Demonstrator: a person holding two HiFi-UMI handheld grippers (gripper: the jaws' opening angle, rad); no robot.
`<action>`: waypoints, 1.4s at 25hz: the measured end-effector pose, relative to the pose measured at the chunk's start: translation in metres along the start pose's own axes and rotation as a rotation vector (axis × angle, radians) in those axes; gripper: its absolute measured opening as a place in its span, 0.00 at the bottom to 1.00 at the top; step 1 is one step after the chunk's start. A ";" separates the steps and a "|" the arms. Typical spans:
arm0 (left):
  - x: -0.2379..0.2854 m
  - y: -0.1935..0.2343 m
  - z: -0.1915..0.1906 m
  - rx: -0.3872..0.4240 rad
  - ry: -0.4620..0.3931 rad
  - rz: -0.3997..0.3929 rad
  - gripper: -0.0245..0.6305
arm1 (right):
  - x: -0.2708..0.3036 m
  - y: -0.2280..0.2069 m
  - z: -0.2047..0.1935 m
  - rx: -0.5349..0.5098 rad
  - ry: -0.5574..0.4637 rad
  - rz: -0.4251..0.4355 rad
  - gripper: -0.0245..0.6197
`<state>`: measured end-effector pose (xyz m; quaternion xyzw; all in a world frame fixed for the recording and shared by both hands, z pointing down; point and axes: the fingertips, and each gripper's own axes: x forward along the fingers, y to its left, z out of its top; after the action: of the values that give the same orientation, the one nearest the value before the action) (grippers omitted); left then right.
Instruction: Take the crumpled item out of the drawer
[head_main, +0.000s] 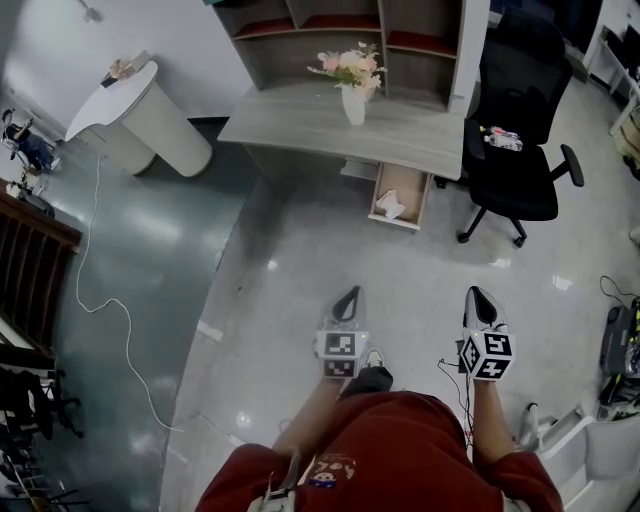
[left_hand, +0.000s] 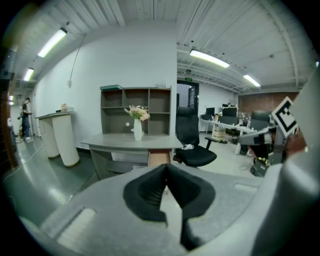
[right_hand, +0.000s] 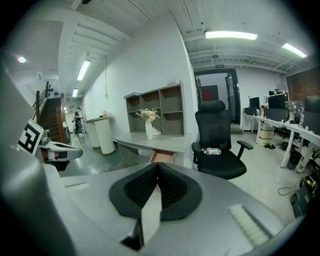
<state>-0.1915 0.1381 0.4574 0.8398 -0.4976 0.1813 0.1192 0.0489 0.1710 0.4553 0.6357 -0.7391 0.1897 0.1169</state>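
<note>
My left gripper (head_main: 349, 298) and right gripper (head_main: 480, 298) hung over the glossy gray floor (head_main: 290, 270), their ribbed black fingers (right_hand: 170, 187) clenched together on nothing. Well ahead, below the near edge of the wood-grain bench (head_main: 300, 125) toward its right corner, the shallow pale drawer (head_main: 402, 180) stood open. The crumpled item (head_main: 392, 207), white and soft-looking, lay inside. I judged the wheeled black chair (head_main: 515, 150) just beside it could crowd my reach. Hard fingers might also pinch only a loose fold and drop it.

Bright ceiling tube lights (right_hand: 230, 35), glare on floor (head_main: 272, 266), fisheye-warped edges
</note>
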 end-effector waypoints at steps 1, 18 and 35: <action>0.006 0.007 0.002 -0.003 0.003 -0.002 0.04 | 0.009 0.003 0.003 0.000 0.004 0.001 0.04; 0.087 0.073 0.020 0.004 0.038 -0.059 0.04 | 0.111 0.025 0.038 0.006 0.026 -0.010 0.04; 0.195 0.063 0.068 -0.021 0.062 0.056 0.04 | 0.223 -0.068 0.092 0.005 0.020 0.087 0.04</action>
<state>-0.1487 -0.0720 0.4792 0.8182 -0.5189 0.2056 0.1381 0.0857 -0.0760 0.4742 0.6013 -0.7644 0.2027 0.1141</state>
